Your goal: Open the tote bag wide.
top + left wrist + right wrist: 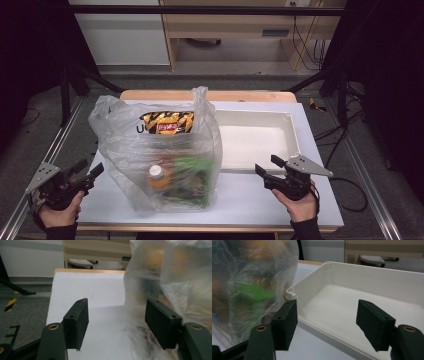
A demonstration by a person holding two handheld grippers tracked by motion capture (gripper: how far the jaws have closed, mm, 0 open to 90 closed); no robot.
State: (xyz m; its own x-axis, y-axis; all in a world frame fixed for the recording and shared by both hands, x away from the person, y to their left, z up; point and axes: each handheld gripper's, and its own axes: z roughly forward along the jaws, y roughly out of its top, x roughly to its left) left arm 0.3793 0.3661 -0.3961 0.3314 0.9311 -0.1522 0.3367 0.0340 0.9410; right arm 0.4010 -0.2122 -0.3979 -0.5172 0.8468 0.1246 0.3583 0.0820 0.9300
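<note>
The plastic bag full of snacks stands in the middle of the table — beside a white tray. The left gripper and right gripper are both wide open — holding nothing.

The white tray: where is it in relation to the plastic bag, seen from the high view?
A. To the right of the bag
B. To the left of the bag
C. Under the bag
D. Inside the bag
A: the tray lies on the table to the right of the bag.
</note>
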